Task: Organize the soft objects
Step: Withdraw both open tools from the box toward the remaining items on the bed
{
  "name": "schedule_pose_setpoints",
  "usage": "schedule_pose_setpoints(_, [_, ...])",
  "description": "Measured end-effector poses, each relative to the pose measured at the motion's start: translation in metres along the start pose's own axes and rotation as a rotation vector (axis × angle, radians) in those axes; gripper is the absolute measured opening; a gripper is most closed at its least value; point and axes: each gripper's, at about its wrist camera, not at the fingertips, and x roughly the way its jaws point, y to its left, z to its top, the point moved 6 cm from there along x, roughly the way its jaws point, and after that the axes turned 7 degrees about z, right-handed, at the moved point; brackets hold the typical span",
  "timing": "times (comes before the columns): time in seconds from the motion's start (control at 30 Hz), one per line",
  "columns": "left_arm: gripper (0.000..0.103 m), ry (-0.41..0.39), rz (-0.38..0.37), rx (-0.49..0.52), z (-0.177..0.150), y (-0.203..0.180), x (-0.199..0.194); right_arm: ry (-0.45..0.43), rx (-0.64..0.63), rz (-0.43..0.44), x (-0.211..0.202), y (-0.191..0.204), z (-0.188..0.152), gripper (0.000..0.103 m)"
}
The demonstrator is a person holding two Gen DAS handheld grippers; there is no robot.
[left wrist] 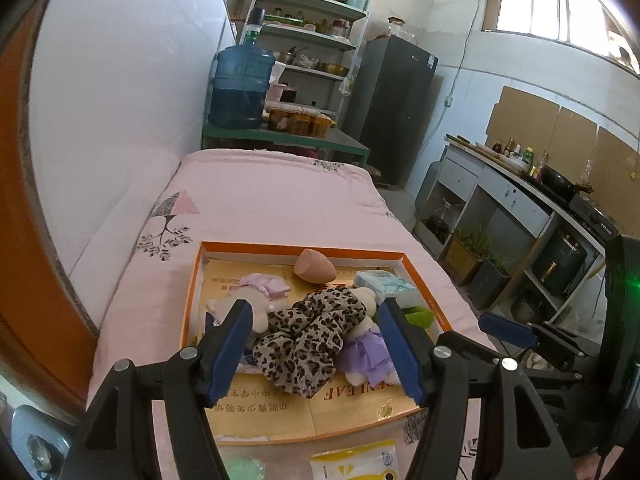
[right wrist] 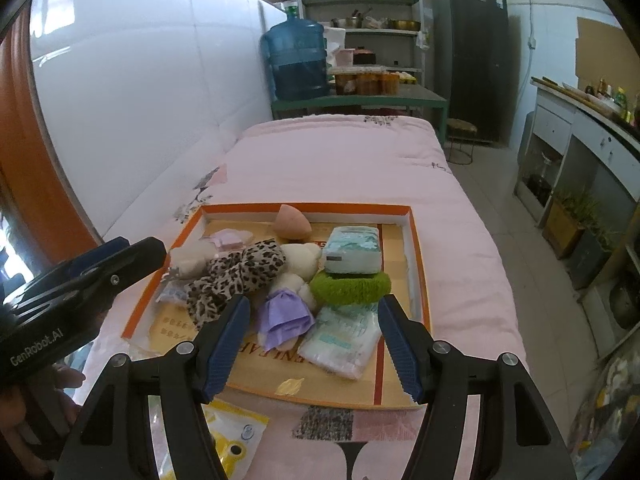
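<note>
Your left gripper (left wrist: 316, 350) sits low in the centre of its own view with the jaws spread wide and nothing between the pads; it hovers above the near half of the orange-rimmed tray (left wrist: 192, 280), which lies on the pink quilt (left wrist: 272, 200) of the bed; your right gripper (right wrist: 316, 346) is likewise spread wide and empty, low in the centre of its view, over the tray's near edge. In the right wrist view the soft things are gathered inside the tray: a leopard-print cloth (right wrist: 236, 276) is draped across the middle left, partly over a cream plush toy (right wrist: 298, 264) wearing a purple dress (right wrist: 284, 318); a green fuzzy ring (right wrist: 352, 286) lies just right of the toy, with a pale blue packet (right wrist: 352, 254) resting on top of it and a second clear-wrapped packet (right wrist: 344, 340) just below it; a peach egg-shaped sponge (right wrist: 290, 222) stands near the tray's far wall, and a small pink cloth (right wrist: 228, 238) lies to its left. At the bottom left of that view a yellow-and-white pouch (right wrist: 232, 432) lies on the quilt outside the tray; the left gripper's black body enters from the left edge, and a hand (right wrist: 36, 396) shows dimly beneath it.
</note>
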Motion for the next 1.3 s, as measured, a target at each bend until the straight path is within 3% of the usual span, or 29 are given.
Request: schedule_pose_setpoints(1.3, [0.065,-0.101,0.084,0.048,-0.030,0.012,-0.103,-0.034,-0.041,0.020,-0.067,0.057,-0.033,0.068])
